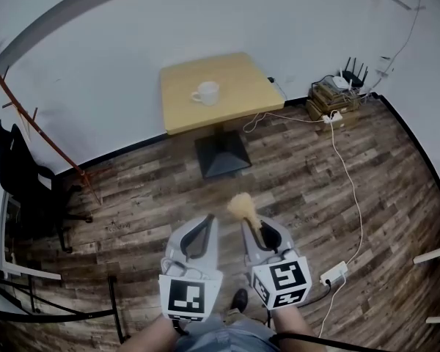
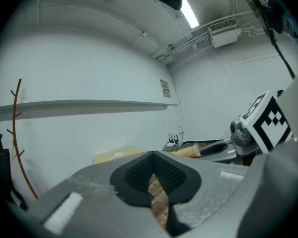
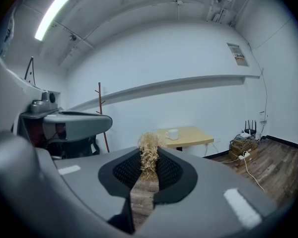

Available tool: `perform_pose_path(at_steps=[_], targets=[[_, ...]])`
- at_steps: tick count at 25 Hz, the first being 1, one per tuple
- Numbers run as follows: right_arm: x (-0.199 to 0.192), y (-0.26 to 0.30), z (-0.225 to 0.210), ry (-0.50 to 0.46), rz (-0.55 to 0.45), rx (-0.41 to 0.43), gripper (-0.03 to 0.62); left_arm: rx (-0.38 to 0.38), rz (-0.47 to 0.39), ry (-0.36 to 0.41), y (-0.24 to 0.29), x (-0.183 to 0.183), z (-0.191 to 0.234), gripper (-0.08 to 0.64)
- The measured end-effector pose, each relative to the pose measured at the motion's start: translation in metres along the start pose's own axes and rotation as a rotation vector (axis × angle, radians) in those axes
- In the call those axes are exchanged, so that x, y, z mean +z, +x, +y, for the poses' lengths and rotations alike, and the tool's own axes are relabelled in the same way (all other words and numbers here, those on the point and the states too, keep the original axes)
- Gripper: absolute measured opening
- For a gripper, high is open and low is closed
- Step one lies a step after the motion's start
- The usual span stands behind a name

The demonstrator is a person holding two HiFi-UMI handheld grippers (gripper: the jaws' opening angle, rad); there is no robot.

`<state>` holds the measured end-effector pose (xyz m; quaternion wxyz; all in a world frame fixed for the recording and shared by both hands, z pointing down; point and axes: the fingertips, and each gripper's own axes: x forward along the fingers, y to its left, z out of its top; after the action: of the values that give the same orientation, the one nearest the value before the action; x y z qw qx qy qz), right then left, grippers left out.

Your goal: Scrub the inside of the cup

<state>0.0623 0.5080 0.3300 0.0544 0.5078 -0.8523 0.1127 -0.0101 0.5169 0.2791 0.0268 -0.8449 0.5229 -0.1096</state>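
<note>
**Visitor:** How many things were there to work with?

**Onlooker:** One white ceramic cup (image 1: 205, 92). It stood alone on one square pale-wood bench (image 1: 238, 105), far ahead of both tongs across the dark plank floor (image 1: 132, 189) and well out of their reach. There was one straw-coloured fibre brush (image 1: 240, 206), too.

**Visitor:** Who had the brush?

**Onlooker:** The right tongs (image 1: 254, 224) were clamped on its stem, with the tuft poking out just past their tips. The left tongs (image 1: 207, 218), just beside them, were pressed together with nothing between.

**Visitor:** How would the cup handle, you reckon?

**Onlooker:** Stiff, glazed and smooth, I'd judge, so apt to slip in a hard grip. It would chip or break if knocked off, and it looked light enough to skid under scrubbing. I'd have had the left tongs pinch the wall at the rim, or the loop handle, which faced their side, to steady it. The tuft looked soft and springy, so it should have bent to the inside.
</note>
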Motion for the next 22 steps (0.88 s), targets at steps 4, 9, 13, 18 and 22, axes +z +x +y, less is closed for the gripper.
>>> perform_pose_path(at_steps=[4,9,13,18,22], targets=[[0.001,0.029,-0.004,-0.006,0.016,0.004,0.064,-0.001,0.002,-0.030,0.024,-0.007,0.022,0.020],[0.019,0.085,-0.014,-0.009,0.010,0.004,0.064,-0.017,-0.013,-0.016,0.067,-0.006,0.064,0.020],[0.041,0.139,-0.019,-0.045,0.007,0.005,0.064,-0.012,-0.051,-0.054,0.101,0.002,0.107,0.020],[0.072,0.187,-0.017,-0.093,-0.006,0.003,0.064,-0.013,-0.094,-0.024,0.129,0.015,0.156,0.020],[0.091,0.219,-0.010,-0.131,-0.020,-0.013,0.064,-0.033,-0.139,-0.018,0.142,0.024,0.185,0.020]])
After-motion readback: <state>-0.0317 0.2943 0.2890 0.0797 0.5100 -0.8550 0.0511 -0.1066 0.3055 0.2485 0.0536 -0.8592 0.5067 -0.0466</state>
